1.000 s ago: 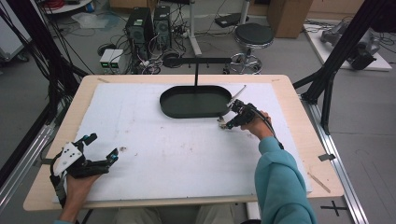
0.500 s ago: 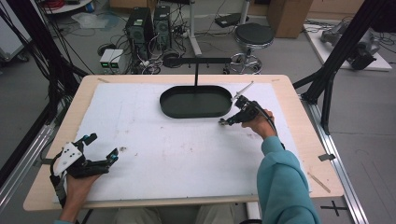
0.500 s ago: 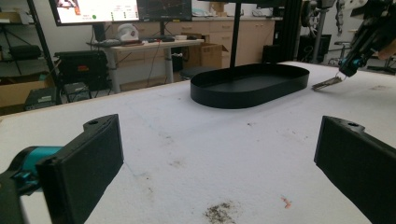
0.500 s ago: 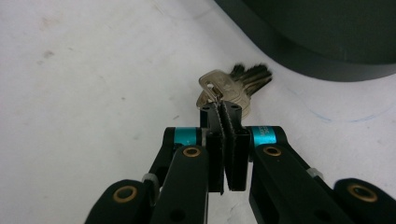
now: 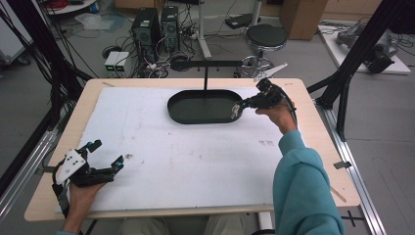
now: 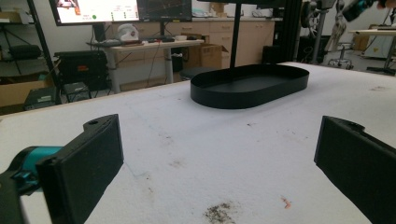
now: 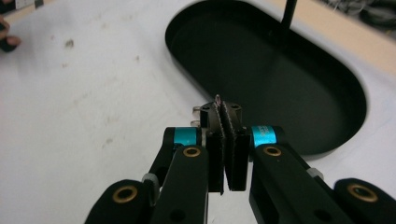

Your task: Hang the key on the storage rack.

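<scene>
A black oval tray (image 5: 195, 115) lies on the white table top at the far middle; the left gripper view has the tray (image 6: 247, 91) ahead. My right gripper (image 5: 235, 110) hangs above the tray's right end, shut on a small thin metallic thing (image 5: 233, 112). In the right gripper view the pads of that gripper (image 7: 223, 114) are pressed together, and only a sliver of the thing (image 7: 217, 99) sticks out past them; what it is I cannot make out. My left gripper (image 5: 108, 152) rests at the front left corner, open and holding nothing, its jaws (image 6: 219, 154) wide apart.
A thin black post (image 5: 205, 78) with a crossbar stands just behind the tray. The white sheet (image 5: 195, 161) carries small dark stains. Wooden table edges (image 5: 323, 147) frame it. A stool and computer cases stand on the floor beyond.
My right gripper has risen off the table and shifted slightly toward the tray's right end, still shut on the small thing. The left gripper has not moved.
</scene>
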Motion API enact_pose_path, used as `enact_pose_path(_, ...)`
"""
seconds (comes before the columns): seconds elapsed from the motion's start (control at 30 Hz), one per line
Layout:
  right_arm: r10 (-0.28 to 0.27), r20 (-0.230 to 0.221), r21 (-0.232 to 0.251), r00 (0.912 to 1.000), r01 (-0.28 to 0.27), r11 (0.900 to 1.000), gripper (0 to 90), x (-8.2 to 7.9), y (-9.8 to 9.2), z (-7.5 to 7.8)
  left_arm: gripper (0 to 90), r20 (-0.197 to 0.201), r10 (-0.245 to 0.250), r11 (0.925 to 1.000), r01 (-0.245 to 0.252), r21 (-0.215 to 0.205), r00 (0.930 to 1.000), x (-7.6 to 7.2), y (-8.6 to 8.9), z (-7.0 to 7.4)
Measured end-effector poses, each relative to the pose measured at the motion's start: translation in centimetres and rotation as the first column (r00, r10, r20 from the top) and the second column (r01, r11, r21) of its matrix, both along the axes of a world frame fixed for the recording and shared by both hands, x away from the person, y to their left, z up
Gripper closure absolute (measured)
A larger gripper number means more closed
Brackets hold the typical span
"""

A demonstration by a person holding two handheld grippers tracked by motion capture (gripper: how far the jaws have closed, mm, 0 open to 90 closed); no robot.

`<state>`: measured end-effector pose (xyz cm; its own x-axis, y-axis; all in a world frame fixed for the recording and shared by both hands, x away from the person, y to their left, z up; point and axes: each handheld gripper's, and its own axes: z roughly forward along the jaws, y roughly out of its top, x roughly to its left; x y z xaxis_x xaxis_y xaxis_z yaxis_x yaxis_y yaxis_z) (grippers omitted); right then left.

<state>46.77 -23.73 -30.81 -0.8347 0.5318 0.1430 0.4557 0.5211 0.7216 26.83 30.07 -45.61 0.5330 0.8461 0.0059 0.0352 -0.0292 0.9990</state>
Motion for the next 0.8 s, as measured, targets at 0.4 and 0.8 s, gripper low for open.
enact_pose_path(0.4, -0.031, 0.075, 0.067, 0.9967, 0.026, 0.997, 89.0, 2.4, -0.5, 4.9, 1.7, -0.003, 0.0, 1.0, 0.0, -0.004, 1.0, 0.0, 0.0, 0.0)
enact_pose_path(0.8, -0.055, 0.092, 0.083, 0.9942, 0.048, 0.995, 89.1, 4.7, -0.1, 6.6, 1.7, -0.003, -0.001, 1.0, 0.001, -0.004, 1.0, 0.0, 0.0, 0.0)
